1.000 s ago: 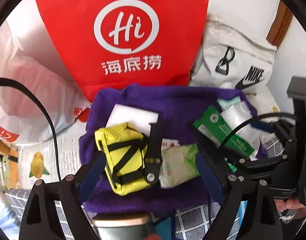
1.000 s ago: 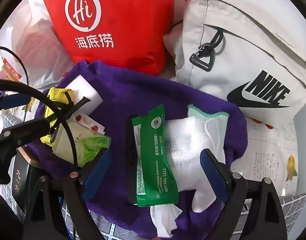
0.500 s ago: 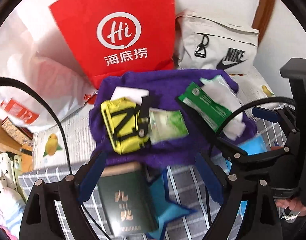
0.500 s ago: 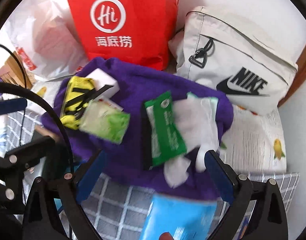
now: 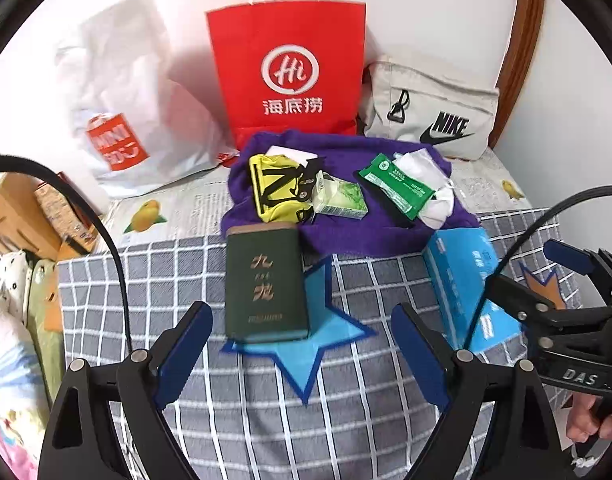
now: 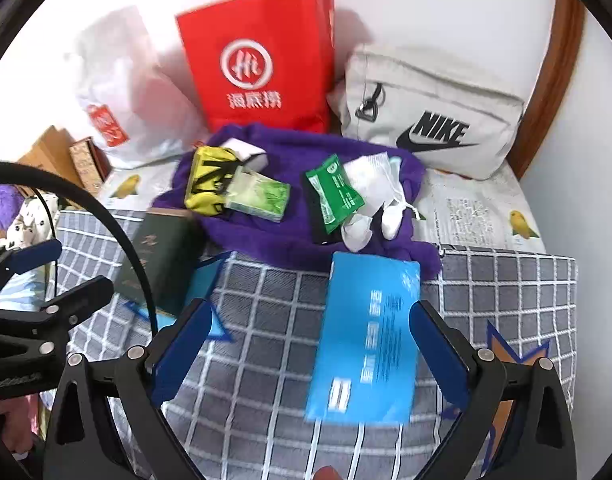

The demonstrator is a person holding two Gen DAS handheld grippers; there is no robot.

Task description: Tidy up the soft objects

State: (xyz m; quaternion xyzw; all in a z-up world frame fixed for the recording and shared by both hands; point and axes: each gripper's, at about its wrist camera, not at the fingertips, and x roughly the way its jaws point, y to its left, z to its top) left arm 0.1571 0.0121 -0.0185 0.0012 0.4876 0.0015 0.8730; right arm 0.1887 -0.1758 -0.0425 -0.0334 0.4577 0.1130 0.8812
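Your soft things lie gathered on a crumpled purple towel (image 5: 346, 232) spread on the bed, toward the wall. On it, left to right, sit a yellow fabric pouch with black straps (image 5: 279, 190), a pale green soft tissue pack (image 5: 340, 200) touching the pouch, a green foil wipes packet (image 5: 396, 186), and white crumpled cloth pieces (image 5: 430, 184) partly under and beside that packet. A white flat box (image 5: 291, 152) peeks out behind the pouch.

Nearer you, on the grey checked bedspread (image 5: 265, 420), a dark green box with gold characters (image 5: 265, 284) touches the towel's front edge and rests on a blue star patch (image 5: 314, 352). A light blue rectangular pack (image 6: 366, 340) lies just in front of the towel on the other side, between your right gripper (image 6: 310, 352) fingers in that view, with the pads clear of it.

Behind the towel, a red paper bag with a white logo (image 5: 289, 72) stands upright against the wall, a white plastic bag (image 5: 133, 104) to its left and a beige fabric bag with a black logo (image 5: 430, 116) to its right.

Your left gripper (image 5: 301, 354) has its fingers spread wide around nothing; your right fingers are spread as well.
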